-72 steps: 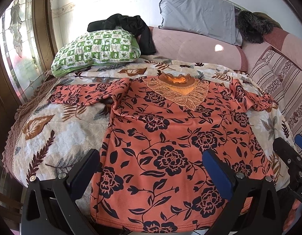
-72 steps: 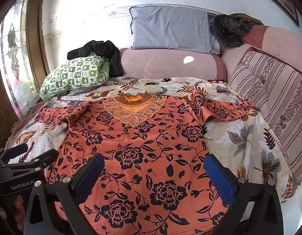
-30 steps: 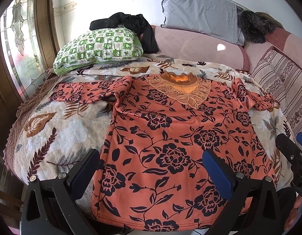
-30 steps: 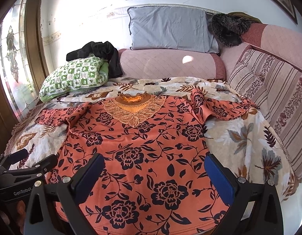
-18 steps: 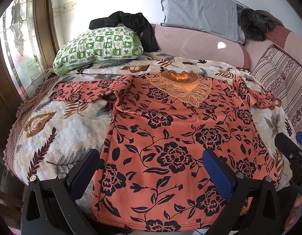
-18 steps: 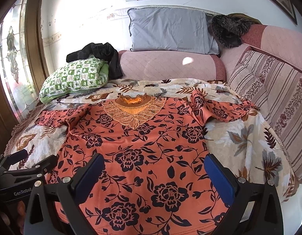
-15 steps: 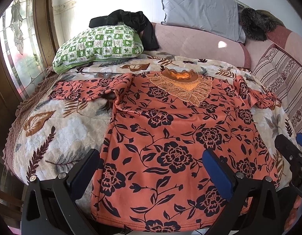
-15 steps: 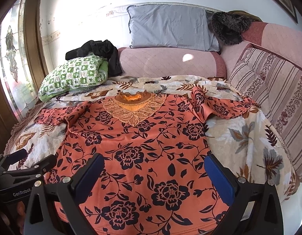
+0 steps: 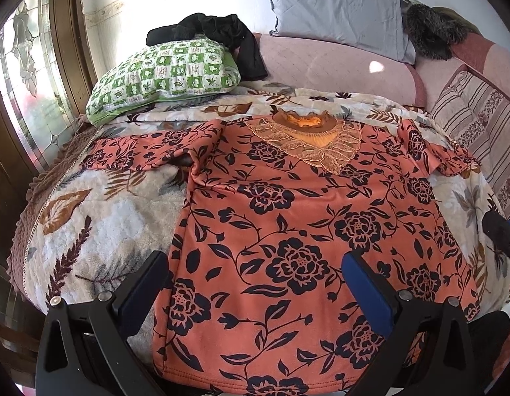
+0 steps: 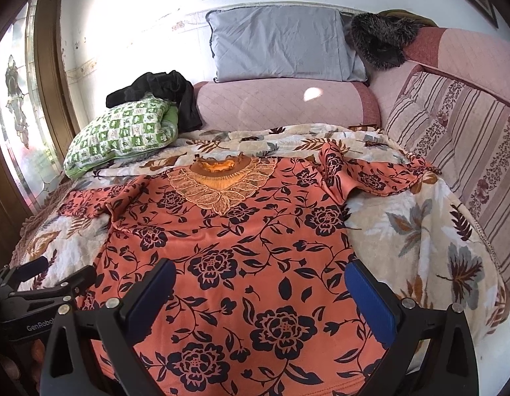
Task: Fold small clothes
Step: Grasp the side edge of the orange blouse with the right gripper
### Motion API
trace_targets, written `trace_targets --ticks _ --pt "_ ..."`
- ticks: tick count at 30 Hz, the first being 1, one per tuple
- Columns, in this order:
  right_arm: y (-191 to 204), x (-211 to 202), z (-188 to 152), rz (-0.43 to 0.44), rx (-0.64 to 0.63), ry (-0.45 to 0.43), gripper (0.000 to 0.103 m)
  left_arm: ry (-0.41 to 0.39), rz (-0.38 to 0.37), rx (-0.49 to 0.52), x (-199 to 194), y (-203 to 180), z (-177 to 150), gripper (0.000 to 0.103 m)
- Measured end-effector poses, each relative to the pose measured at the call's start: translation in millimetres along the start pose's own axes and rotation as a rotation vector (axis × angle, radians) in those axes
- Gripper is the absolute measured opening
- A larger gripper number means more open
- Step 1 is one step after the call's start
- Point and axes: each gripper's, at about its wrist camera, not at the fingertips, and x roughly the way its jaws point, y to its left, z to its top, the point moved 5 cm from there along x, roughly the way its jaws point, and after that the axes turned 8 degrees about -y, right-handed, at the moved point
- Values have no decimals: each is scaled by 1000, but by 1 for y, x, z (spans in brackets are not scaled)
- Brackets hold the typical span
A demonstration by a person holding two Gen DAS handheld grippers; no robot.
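A: Left wrist view. Orange floral blouse (image 9: 298, 231) lies flat, front up, on the leaf-print blanket (image 9: 90, 224) on the bed. Long axis runs straight away from the left tongs (image 9: 251, 283): hem nearest, lace collar (image 9: 308, 138) far. Left tongs wide open, holding nothing, hovering over the hem's left half; left pad sits about at the blouse's left side edge.

B: Sleeves?

A: Left sleeve (image 9: 146, 151) spread out sideways towards the window, some bunching at the armpit. Right sleeve (image 9: 433, 158) crumpled near the striped cushion (image 9: 479, 125). A bit of the right tongs (image 9: 501, 236) shows at the right edge.

B: Right wrist view?

A: Same layout. Right tongs (image 10: 260, 290) also fully open and empty, over the hem's right half, right pad near the right side seam. Right sleeve (image 10: 370, 175) twisted back on itself. Left tongs (image 10: 47, 280) low at left, beside the blouse's left edge.

B: Poses?

A: Both point forward along the blouse, level with each other and side by side at the hem end. My read: each tongs is nearest its own hem corner; sleeves are well apart from either, so a sleeve fold means a long reach forward.
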Motion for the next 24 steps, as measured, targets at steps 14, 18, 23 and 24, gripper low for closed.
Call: trace_targets --ticks 14,18,23,24 --pt "-100 46 23 118 284 46 103 100 -152 -104 54 16 -1 103" --pt "-189 81 45 158 559 32 103 146 -88 -223 87 75 -6 103" --pt "-312 139 72 160 910 -34 98 123 79 -325 110 157 -9 103" --pt "-329 154 74 167 969 -27 95 120 108 -342 114 170 -11 103"
